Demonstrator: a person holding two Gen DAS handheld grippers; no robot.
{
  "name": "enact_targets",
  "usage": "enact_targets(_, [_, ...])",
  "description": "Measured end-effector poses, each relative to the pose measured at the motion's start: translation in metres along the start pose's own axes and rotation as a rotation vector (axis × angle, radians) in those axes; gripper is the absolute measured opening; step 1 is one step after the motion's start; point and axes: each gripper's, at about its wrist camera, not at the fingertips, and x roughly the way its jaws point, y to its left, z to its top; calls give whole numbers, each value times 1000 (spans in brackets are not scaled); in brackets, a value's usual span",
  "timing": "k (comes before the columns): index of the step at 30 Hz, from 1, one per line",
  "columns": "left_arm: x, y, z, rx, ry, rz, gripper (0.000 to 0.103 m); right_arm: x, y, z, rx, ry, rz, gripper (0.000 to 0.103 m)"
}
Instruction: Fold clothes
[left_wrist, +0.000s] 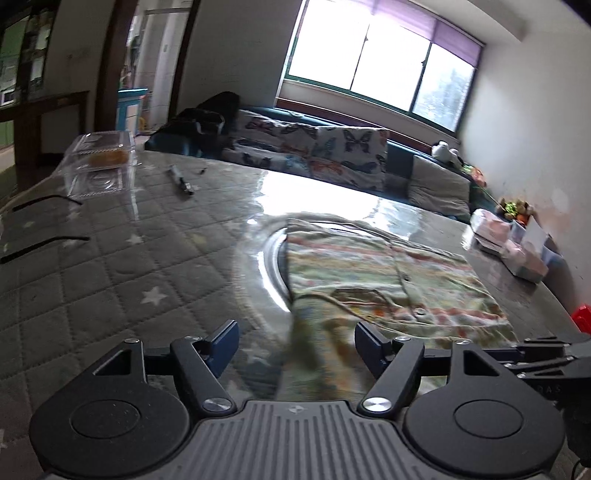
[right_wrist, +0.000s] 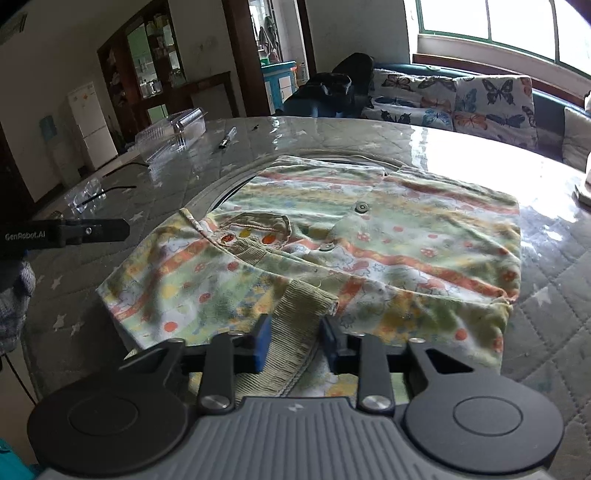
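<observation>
Lying on surface: patterned child's garment (right_wrist: 369, 236), partly folded, spread over the glossy quilted star-print surface (left_wrist: 110, 266) and a round inset ring.
Right claw (right_wrist: 295, 341): blue fingers close on either side of the ribbed green cuff (right_wrist: 295, 314) at the garment's near edge; grip on it not certain.
Left claw (left_wrist: 295, 343): jaws wide apart, hovering at the garment's near left edge, blurred cloth between them.
Far left of surface: clear plastic container (left_wrist: 98, 162), pen (left_wrist: 181, 181).
Behind: butterfly cushions (left_wrist: 314, 151), window (left_wrist: 380, 59).
</observation>
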Motion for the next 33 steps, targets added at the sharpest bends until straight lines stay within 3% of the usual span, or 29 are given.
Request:
enact_targets(1, [0,2,0,-4,1,5,73,-2,0,1,-1,-7,-11,7])
enact_targets(2, [0,3,-1,-7,2,8,74,-4,0,2,-2,-14,-22,5])
enact_targets(11, [8,4,-5,-12,24,10,78,-45,-3,27,-36,-162,-111,2])
enact_targets(15, [10,2,-6,3,30,10,79,-55,-12,31,-15,-183,-144,2])
enact_targets(24, [20,-2,-2,46,54,55,79,-20,-32,8,49,-53,-205,6])
enact_targets(28, [24,-11,6,72,49,54,79,-23,-30,9,25,-79,-191,8])
enact_targets(33, [42,-29,16,105,54,48,76,-17,-22,14,-2,-96,-142,20])
